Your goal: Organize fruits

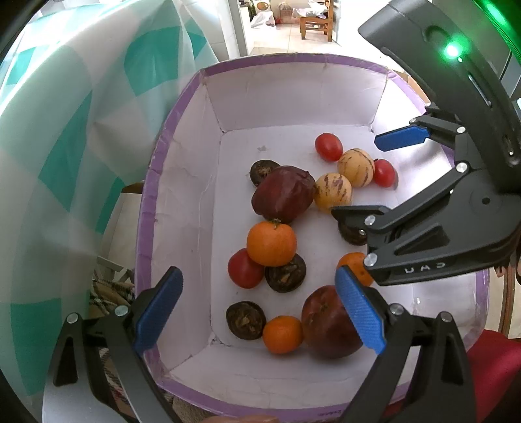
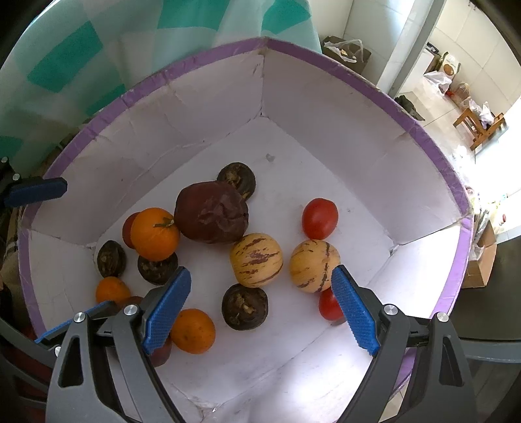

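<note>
A white box with a purple rim (image 1: 293,60) (image 2: 325,61) holds loose fruit. Inside lie a wrinkled dark red fruit (image 1: 283,193) (image 2: 211,216), two striped yellow melons (image 1: 355,167) (image 2: 256,259), oranges (image 1: 272,242) (image 2: 154,234), red tomatoes (image 1: 329,146) (image 2: 319,218), several dark brown round fruits (image 1: 285,271) (image 2: 245,306) and a red apple-like fruit (image 1: 329,322). My left gripper (image 1: 260,309) (image 2: 49,257) hovers open over the box's near end, holding nothing. My right gripper (image 2: 260,309) (image 1: 374,175) hangs open above the striped melons, also holding nothing.
A teal and white checked cloth (image 1: 65,130) (image 2: 65,65) covers the surface beside the box. A wooden stool (image 1: 316,19) (image 2: 478,123) and bags stand on the tiled floor beyond. A cardboard carton (image 2: 482,260) sits past the box's right side.
</note>
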Demonstrator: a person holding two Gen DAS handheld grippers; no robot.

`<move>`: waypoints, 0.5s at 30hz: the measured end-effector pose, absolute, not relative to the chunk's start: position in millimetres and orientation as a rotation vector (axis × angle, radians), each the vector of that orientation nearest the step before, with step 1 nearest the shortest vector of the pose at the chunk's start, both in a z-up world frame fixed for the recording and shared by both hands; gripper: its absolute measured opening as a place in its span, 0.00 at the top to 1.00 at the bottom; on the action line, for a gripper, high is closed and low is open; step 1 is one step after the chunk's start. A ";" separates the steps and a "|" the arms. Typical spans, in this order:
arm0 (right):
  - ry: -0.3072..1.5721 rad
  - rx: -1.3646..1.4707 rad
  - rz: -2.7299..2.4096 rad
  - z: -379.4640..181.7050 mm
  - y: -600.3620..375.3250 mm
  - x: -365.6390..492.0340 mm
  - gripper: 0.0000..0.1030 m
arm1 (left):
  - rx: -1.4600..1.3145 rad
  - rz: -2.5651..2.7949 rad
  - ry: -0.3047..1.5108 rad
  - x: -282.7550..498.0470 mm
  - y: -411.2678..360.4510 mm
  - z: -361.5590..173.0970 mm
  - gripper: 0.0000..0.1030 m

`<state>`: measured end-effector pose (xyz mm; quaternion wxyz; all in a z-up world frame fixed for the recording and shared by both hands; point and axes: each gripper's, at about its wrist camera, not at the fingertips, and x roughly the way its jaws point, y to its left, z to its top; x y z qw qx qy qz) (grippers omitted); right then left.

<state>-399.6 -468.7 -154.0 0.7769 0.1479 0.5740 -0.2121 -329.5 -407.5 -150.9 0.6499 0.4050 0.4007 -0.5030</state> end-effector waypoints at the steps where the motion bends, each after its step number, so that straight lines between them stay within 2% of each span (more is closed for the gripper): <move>1: 1.243 0.321 -0.458 -154.0 -468.6 -399.5 0.17 | 0.920 -1.143 0.910 -329.2 -407.1 -150.8 0.08; 15: 1.244 0.322 -0.455 -154.1 -468.9 -399.3 0.17 | 0.918 -1.137 0.916 -327.5 -405.6 -151.6 0.08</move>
